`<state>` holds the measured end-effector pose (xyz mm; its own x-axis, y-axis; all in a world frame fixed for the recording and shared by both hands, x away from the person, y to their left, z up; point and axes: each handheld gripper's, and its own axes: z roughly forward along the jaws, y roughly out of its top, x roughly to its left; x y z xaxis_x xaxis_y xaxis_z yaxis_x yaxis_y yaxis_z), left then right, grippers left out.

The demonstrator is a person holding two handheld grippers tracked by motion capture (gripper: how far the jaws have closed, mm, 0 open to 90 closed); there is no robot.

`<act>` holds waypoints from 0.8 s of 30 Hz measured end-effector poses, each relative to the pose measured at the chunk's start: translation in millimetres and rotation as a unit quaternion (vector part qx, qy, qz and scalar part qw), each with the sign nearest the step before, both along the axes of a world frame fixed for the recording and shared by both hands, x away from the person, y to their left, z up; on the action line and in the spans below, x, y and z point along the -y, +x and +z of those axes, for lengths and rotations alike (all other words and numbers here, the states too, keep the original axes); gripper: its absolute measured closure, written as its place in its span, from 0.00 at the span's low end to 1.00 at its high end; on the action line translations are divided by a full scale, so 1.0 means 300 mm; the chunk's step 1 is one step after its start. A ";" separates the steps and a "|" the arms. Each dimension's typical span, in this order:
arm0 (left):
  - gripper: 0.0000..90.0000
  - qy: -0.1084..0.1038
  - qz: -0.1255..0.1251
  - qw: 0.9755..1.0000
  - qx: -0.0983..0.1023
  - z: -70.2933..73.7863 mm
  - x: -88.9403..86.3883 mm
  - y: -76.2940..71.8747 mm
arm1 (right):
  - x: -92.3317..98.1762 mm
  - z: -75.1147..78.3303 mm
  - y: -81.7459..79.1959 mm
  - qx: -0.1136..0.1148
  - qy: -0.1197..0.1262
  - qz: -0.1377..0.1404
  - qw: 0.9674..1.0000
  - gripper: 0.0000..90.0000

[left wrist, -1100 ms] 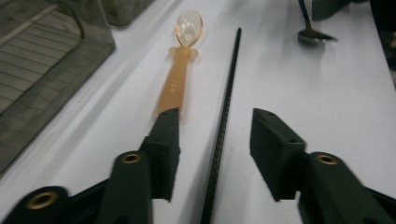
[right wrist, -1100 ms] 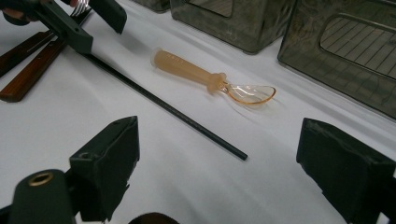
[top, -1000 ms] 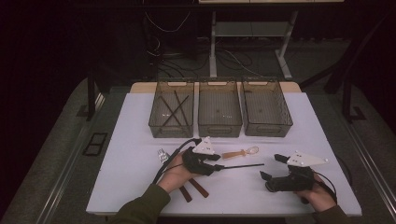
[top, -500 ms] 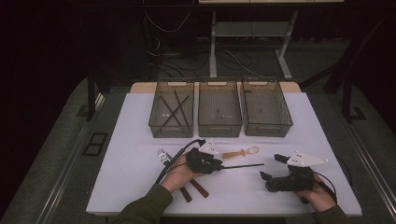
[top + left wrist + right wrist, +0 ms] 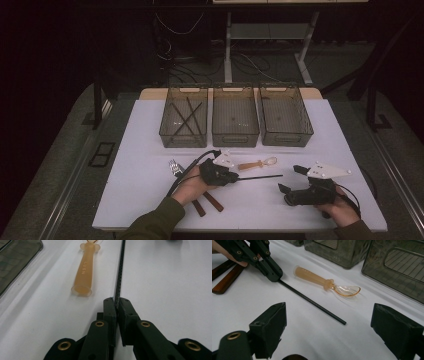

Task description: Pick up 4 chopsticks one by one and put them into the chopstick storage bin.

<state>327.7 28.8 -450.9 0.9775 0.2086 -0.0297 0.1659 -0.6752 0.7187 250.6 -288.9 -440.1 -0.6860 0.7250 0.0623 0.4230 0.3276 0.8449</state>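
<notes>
Jaws of the left gripper (image 5: 117, 305) just closed on one end of a black chopstick (image 5: 120, 270) lying near the worktop's (image 5: 145, 200) front edge, right gripper (image 5: 329, 327) jaws wide open and empty, three bins (image 5: 235, 117) along the back edge, amber spoon (image 5: 325, 282) just beside the chopstick.

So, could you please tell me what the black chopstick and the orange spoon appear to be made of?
Black chopstick: probably hard plastic or fibreglass, matte, with a fine textured pattern near the left gripper's fingers. Orange spoon: apparently translucent silicone or soft plastic, its handle frosted with moulded lettering, its bowl clearer and glossy.
</notes>
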 end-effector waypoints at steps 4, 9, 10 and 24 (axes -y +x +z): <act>0.95 0.005 -0.011 1.000 0.004 0.001 -0.001 0.002 | -0.001 -0.001 0.000 0.000 -0.001 0.001 1.000 0.15; 0.95 0.002 -0.014 1.000 0.005 0.000 -0.003 0.004 | -0.001 -0.001 0.000 -0.001 0.000 0.001 1.000 0.15; 0.95 0.001 -0.014 1.000 0.005 0.000 -0.003 0.005 | -0.001 0.000 0.000 -0.001 0.000 0.001 1.000 0.15; 0.95 -0.009 -0.014 1.000 -0.024 0.034 -0.017 -0.011 | 0.003 0.002 -0.001 0.001 0.002 0.001 1.000 0.15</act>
<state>324.4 34.1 -440.7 0.9806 0.1792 -0.0798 0.1807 -0.6666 0.7232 250.3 -289.8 -439.3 -0.6870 0.7239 0.0639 0.4206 0.3244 0.8473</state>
